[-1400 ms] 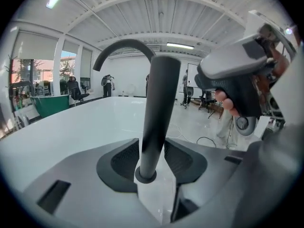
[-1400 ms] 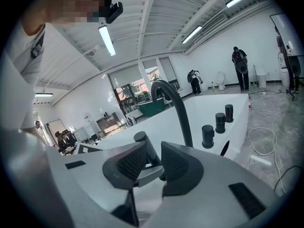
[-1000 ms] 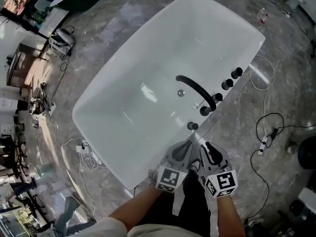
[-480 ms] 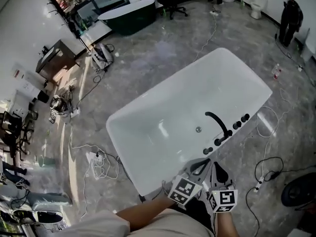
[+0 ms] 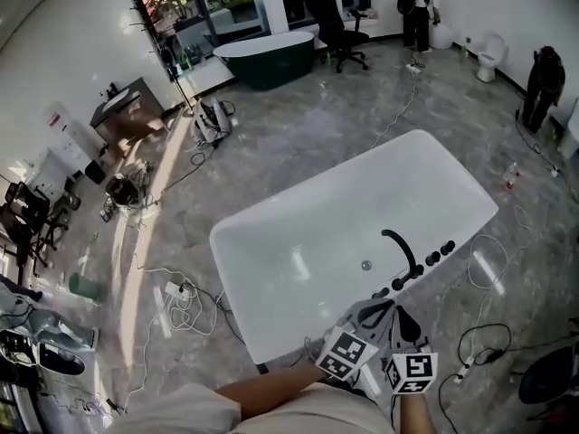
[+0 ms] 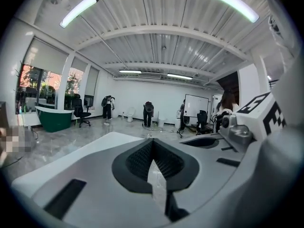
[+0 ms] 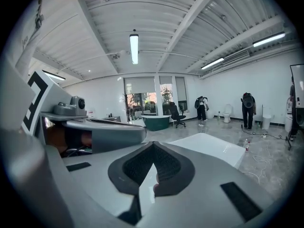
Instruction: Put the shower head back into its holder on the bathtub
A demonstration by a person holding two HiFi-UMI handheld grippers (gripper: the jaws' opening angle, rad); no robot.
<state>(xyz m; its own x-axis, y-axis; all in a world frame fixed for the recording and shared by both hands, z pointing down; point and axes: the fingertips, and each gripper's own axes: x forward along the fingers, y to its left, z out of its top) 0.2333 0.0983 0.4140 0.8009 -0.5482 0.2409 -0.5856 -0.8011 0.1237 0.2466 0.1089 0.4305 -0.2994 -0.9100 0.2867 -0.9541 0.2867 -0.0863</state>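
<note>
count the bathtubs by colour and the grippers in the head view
white bathtub: 1
dark green bathtub: 1
grippers, the left gripper and the right gripper: 2
total: 4

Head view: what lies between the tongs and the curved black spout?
The white bathtub's rim, carrying small black knobs, separates the left tongs and right tongs from the spout, seen in the head view.

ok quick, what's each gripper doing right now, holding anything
Left gripper: closed, nothing between its jaws.
Right gripper: closed, nothing between its jaws.
</note>
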